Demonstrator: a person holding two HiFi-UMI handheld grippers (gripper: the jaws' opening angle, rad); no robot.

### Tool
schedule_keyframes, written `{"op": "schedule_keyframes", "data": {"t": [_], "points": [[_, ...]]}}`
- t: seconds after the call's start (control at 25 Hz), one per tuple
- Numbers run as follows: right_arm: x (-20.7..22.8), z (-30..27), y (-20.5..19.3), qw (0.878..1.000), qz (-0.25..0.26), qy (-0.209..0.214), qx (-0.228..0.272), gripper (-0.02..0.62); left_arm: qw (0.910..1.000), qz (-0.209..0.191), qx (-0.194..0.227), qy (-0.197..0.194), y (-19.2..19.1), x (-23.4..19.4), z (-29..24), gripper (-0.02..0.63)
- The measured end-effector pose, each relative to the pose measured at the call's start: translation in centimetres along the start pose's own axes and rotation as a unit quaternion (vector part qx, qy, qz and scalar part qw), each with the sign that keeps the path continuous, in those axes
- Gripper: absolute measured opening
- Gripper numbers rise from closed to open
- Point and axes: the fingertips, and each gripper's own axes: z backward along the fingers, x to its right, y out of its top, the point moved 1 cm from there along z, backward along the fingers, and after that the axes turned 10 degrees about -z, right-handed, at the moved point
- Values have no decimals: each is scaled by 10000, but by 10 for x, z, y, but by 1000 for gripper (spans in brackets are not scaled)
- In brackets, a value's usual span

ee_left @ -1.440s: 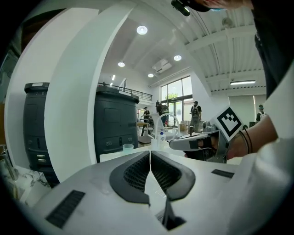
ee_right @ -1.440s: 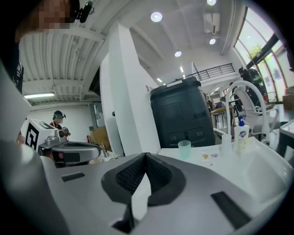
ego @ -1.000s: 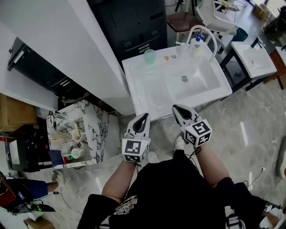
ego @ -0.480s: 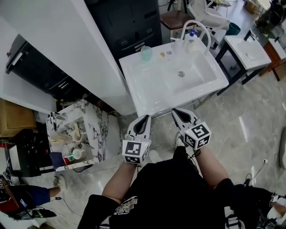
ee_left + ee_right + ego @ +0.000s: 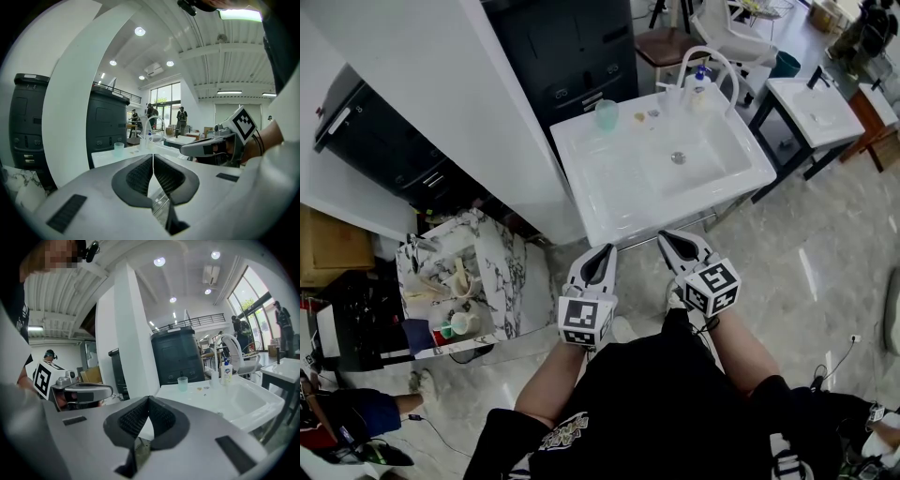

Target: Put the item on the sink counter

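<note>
Both pairs of jaws are clenched on nothing. In the left gripper view the left gripper's (image 5: 153, 157) pads meet with only floor showing behind them, and it's the same for the right gripper (image 5: 148, 400) in its own view.

From the head view, the left gripper (image 5: 601, 253) and right gripper (image 5: 677, 246) sit side by side in front of me, both pointing at the sink (image 5: 586, 183), tips just short of its near rim.

Which item the task means I can't tell, since neither gripper carries one. The counter already has a green cup (image 5: 607, 114) at the back left, a soap bottle (image 5: 700, 81) by the faucet (image 5: 713, 54), and a couple of small bits between them, too small to name.

My guess is the item comes from the marble table (image 5: 508, 265), which is low and off to my left with clutter on it (a red cup (image 5: 438, 334) and a white cup (image 5: 459, 322) among other stuff).

The relation that matters:
- The table is left of and behind the jaw line, well apart from the sink.
- The left gripper is the nearer one and would have to swing left and down to reach it.
- The bare counter strip left of the basin is straight ahead of that same gripper, so I'd call it a left-side job.

No long axis to give until the item is known.
</note>
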Motion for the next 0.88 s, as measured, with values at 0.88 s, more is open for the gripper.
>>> {"op": "schedule_keyframes", "data": {"t": [0.88], "points": [[3,-13,4,9999,72,51,-136,54,9999,78,-59,28,-4,-7,-5,20]]}}
